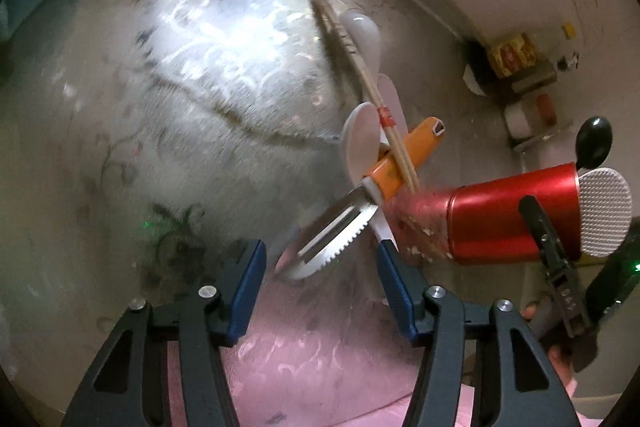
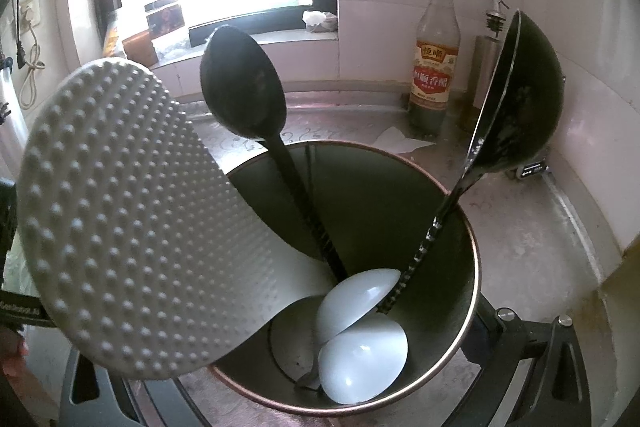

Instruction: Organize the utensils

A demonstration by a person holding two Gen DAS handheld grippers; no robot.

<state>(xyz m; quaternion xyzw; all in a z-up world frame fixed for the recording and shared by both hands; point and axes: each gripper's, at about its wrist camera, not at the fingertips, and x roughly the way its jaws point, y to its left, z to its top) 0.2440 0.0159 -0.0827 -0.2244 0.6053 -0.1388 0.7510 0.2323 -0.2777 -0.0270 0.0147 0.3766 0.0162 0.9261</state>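
1. At the bottom centre of the left wrist view, the left gripper (image 1: 320,267) is hovering with its blue-padded jaws standing wide apart and holding nothing, above the patterned steel countertop (image 1: 168,115).
2. Just above its fingertips, a serrated knife (image 1: 340,231) with an orange handle is lying on the counter, its blade pointing toward the lower left of the frame.
3. Above the knife, right of centre, a pair of chopsticks (image 1: 360,75) is lying diagonally across the orange handle and over two white spoons (image 1: 362,143), which are resting partly under it.
4. At the right of the frame, a red canister (image 1: 516,215) is sitting tilted, with a white dimpled rice paddle (image 1: 606,211) and a black spoon (image 1: 594,143) sticking out of its mouth.
5. At the lower right edge, the right gripper (image 1: 560,283) is showing against the canister's side; this view does not make clear how its jaws are standing.
6. In the right wrist view, the paddle is filling the left of the frame, the black spoon is standing at upper centre, and a black ladle (image 2: 520,99) is leaning at the right.
7. At the bottom of the canister, two more white spoons are lying bowl-up.
8. At the lower corners, the right gripper's frame is flanking the canister's rim on both sides, so it is apparently clasping the canister.
9. At the upper right, a vinegar bottle (image 2: 434,63) is standing by the tiled wall.
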